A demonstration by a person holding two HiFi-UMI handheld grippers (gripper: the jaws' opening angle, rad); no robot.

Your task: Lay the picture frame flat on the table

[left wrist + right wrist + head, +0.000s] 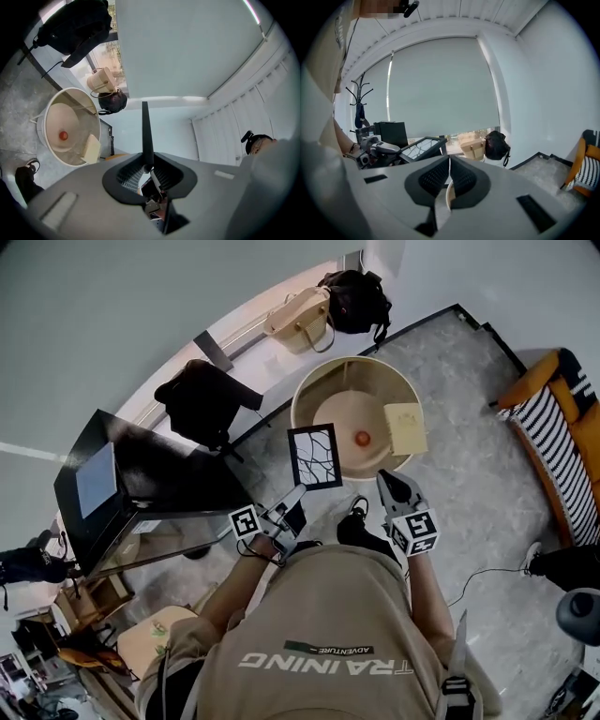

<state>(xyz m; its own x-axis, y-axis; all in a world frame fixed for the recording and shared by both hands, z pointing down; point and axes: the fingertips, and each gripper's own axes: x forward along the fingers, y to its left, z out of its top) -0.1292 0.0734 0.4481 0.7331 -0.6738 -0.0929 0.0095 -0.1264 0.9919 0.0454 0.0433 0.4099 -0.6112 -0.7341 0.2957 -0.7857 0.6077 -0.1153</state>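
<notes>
Left hand-held gripper (146,164) is clamped on the lower edge of the black picture frame (314,456), which rises straight out from its jaws, in the air, with the round counter (302,395) just beyond. Right hand-held gripper (392,488), off to its right, has its jaws together on nothing.

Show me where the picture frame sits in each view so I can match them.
Head view: picture frame at centre, above the left gripper.
Left gripper view: picture frame edge-on, a dark strip between the jaws.
Right gripper view: picture frame left of centre.
Shared landmark: tan handbag.
</notes>
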